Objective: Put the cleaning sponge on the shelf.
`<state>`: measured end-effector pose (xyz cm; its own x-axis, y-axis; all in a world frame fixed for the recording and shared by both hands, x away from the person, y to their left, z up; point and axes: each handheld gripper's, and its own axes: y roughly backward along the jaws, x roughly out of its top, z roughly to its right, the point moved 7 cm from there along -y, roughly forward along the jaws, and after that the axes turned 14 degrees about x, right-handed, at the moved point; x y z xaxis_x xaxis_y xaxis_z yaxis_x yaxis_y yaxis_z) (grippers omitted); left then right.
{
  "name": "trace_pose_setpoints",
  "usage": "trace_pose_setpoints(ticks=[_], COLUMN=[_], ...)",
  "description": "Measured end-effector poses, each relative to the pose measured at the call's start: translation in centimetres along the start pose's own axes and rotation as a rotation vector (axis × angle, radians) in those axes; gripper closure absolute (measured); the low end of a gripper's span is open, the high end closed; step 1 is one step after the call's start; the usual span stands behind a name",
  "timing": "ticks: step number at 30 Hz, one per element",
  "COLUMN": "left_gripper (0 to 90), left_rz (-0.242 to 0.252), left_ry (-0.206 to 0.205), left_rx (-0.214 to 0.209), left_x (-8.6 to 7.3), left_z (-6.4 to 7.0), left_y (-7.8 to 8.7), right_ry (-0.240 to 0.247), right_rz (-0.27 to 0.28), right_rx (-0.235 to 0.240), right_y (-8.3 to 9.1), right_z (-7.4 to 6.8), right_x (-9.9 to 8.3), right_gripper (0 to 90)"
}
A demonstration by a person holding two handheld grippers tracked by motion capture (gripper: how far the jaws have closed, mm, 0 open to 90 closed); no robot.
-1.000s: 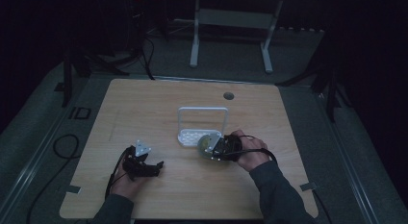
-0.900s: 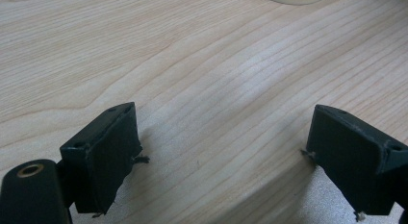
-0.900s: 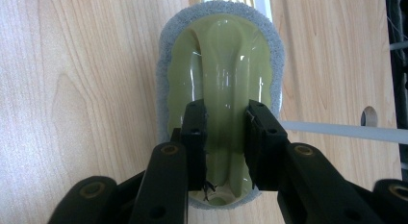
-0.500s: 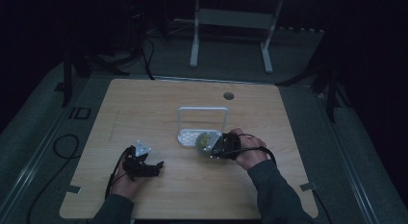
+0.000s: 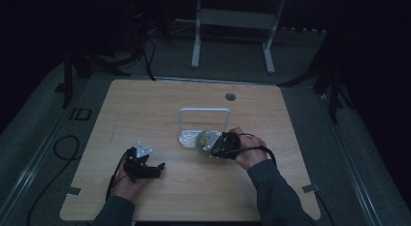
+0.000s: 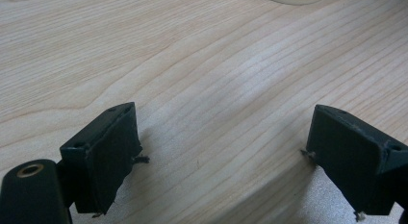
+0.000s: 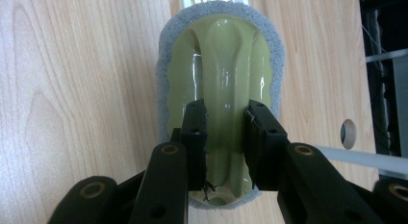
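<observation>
Two black jaws of the right hand-held gripper [image 7: 224, 132] pinched the raised central ridge of a pale green scrubber [image 7: 221, 84] edged with a grey abrasive pad, one jaw on each side of the ridge. In the high view that right hand-held gripper [image 5: 216, 146] held the scrubber [image 5: 203, 138] right of the tabletop's middle, at the front of a small white rack [image 5: 203, 120] whose slotted base lay just beyond it; the pictures did not settle whether scrubber and rack touched. The left hand-held gripper [image 6: 221, 156] had its jaws spread wide over bare wood, holding nothing. Seen from above, the left hand-held gripper [image 5: 145, 165] sat low near the front left of the tabletop [image 5: 145, 109], well apart from the scrubber. A round hole [image 5: 230, 96] pierced the tabletop near its far edge.
</observation>
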<state>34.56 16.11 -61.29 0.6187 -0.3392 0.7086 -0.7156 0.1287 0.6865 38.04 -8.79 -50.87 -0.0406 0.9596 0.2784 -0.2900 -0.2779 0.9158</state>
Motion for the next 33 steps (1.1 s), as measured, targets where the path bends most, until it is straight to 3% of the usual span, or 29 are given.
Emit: trace_pose_setpoints(ticks=[33], left_gripper=[11.2], left_rz=[0.002], left_ry=[-0.002], left_rx=[0.001], left_x=[0.0], left_z=[0.0], left_y=[0.0], right_ry=[0.073], right_rz=[0.003], right_rx=[0.003], right_y=[0.0], right_z=[1.7], right_x=[2.5], right_gripper=[71.9])
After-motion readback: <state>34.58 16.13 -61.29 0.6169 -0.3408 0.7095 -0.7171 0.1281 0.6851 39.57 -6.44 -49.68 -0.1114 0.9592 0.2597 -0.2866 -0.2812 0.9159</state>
